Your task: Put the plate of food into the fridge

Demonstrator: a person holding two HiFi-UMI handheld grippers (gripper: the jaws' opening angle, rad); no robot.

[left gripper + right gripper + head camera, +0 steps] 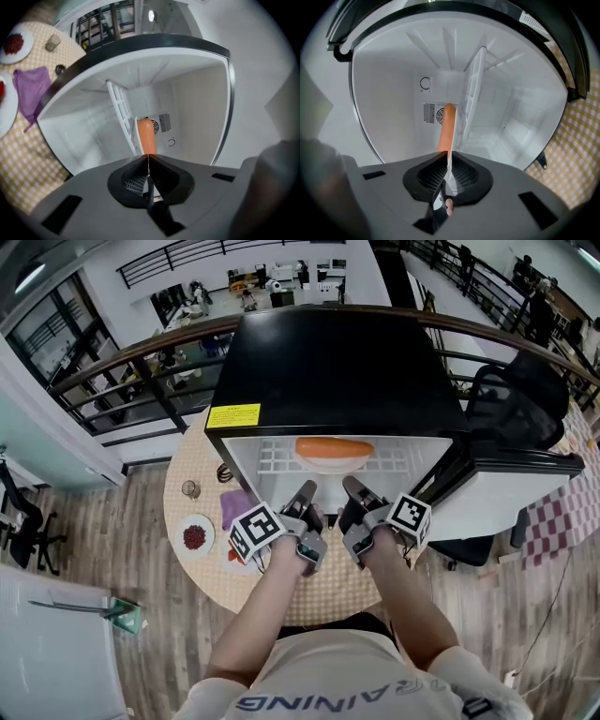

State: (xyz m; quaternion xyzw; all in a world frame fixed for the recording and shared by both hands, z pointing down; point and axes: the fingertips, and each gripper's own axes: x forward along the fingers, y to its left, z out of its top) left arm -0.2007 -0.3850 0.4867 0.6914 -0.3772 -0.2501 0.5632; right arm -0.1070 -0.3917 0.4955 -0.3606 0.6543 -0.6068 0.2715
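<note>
- i saw the fridge (pixel 337 362) on the round table (pixel 319 601), its door (pixel 506 488) swung open to the right.
- the plate (pixel 333 466) sat on the wire shelf (pixel 272 457) inside the fridge, with a long orange food (pixel 334 447) lying across it.
- left tongs (pixel 305 491) and right tongs (pixel 353 486) were side by side at the fridge mouth, tips at the plate's near rim.
- in the right gripper view the right tongs (pixel 450 155) were clamped narrow on the plate's thin white rim (pixel 449 171), seen edge-on, with the food (pixel 447 129) just beyond.
- in the left gripper view the left tongs (pixel 148 158) were pressed nearly together, a thin white line between them that i read as the plate rim; the food (pixel 146 136) was just past the tips and the shelf (pixel 123 112) was beside it.
- on the table left of the fridge: a purple cloth (pixel 236 505), a dish (pixel 195 536) of red bits and a small glass (pixel 190 489).
- a yellow label (pixel 233 415) sat on the fridge's top front corner.
</note>
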